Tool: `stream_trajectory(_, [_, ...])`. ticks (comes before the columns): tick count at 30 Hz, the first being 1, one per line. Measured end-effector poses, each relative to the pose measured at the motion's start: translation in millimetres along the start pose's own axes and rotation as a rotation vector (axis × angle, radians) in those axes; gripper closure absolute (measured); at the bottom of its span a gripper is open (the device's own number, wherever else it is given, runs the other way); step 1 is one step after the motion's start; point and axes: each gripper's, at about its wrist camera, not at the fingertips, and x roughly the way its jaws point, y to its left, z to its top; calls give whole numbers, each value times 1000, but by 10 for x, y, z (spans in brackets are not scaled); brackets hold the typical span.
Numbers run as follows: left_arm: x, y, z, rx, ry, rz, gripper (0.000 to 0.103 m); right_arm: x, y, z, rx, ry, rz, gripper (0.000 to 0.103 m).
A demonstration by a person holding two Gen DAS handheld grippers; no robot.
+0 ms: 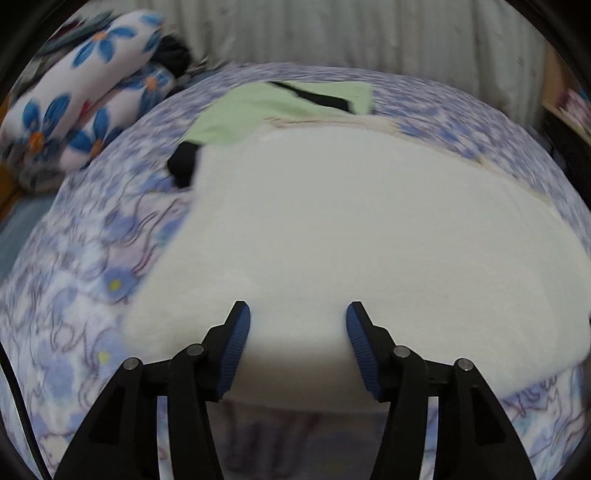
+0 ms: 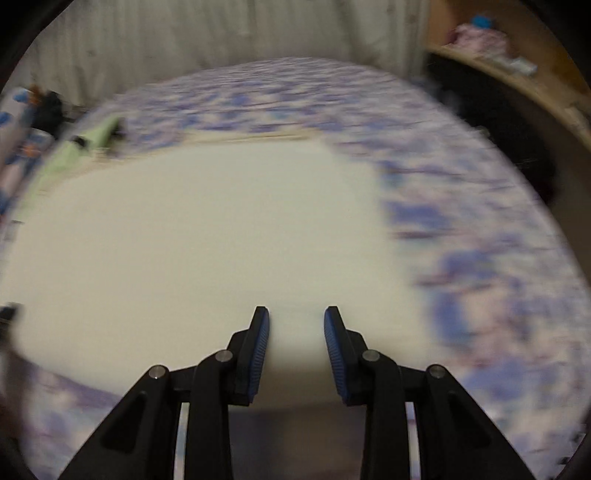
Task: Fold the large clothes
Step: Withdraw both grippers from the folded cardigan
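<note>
I see a bed covered in a blue-and-lilac floral bedspread that fills most of both views. At its far left corner I make out two stacked pillows printed with big blue flowers, with something dark tucked just behind them; I can't tell what it is. A pale pleated curtain runs along the far side. To the right I spot a wooden shelf carrying some blurred pinkish items.

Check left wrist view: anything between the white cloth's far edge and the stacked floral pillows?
Yes. A black garment and a pale green garment lie at the white cloth edge; floral bedsheet runs to the pillows.
</note>
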Motion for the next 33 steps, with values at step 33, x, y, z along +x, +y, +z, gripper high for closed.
stream_trajectory(33, [-1223,-44,-138,21,5,-61,31,-1174,273,-357,106,-16,233,72])
